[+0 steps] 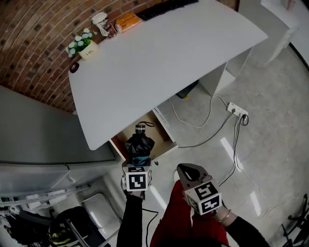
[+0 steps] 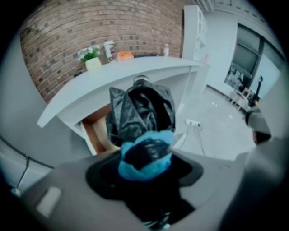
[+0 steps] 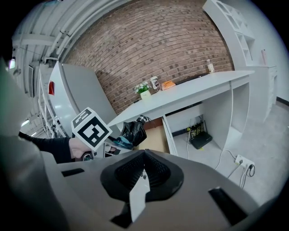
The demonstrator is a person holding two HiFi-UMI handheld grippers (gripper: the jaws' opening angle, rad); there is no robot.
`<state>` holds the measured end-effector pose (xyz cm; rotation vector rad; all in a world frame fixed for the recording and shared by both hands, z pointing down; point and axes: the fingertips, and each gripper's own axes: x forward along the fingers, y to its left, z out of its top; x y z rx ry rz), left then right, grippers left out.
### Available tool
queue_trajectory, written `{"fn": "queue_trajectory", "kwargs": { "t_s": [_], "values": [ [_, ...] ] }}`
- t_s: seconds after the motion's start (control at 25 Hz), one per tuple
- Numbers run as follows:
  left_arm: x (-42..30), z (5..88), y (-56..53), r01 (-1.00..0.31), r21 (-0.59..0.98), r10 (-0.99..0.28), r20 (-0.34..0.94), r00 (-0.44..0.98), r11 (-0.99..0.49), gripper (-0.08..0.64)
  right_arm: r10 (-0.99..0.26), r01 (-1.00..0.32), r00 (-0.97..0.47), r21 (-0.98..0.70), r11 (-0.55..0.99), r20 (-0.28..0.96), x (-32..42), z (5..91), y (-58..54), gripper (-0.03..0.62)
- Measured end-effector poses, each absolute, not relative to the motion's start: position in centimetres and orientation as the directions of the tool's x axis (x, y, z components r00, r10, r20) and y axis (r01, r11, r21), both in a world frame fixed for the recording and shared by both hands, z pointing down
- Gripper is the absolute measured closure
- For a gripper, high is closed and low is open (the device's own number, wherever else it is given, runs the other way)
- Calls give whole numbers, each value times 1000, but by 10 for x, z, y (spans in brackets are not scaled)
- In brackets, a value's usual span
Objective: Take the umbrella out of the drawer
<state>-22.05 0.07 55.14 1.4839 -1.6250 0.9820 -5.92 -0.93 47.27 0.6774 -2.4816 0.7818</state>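
A folded black umbrella (image 1: pixel 140 144) with a blue band at its near end hangs above the open wooden drawer (image 1: pixel 163 129) under the white desk. My left gripper (image 1: pixel 139 163) is shut on that blue end. In the left gripper view the umbrella (image 2: pixel 143 110) points away from me, its blue end (image 2: pixel 146 155) sits between the jaws, and the drawer (image 2: pixel 95 133) lies behind it. My right gripper (image 1: pixel 186 170) hangs to the right of the drawer, shut with nothing in it. The right gripper view shows its pads meeting, with the umbrella (image 3: pixel 132 131) and drawer (image 3: pixel 156 135) beyond.
The white desk (image 1: pixel 169 53) carries a potted plant (image 1: pixel 83 44), a cup (image 1: pixel 103 23), an orange pack (image 1: pixel 126 21) and a keyboard (image 1: pixel 164 7). A power strip (image 1: pixel 237 110) and cables lie on the floor. A grey cabinet (image 1: pixel 34 130) stands at the left.
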Motion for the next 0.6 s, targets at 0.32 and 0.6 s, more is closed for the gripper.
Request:
{"fn": "queue_trajectory", "kwargs": {
  "t_s": [0.32, 0.6],
  "values": [
    [-193, 498, 32, -995, -53, -522, 848, -92, 89, 288, -319, -539, -799, -370, 757, 511, -44, 437, 7, 594],
    [-166, 455, 61, -991, -40, -592, 798, -109, 129, 288, -330, -512, -820, -341, 789, 468, -23, 405, 23, 594]
  ]
}}
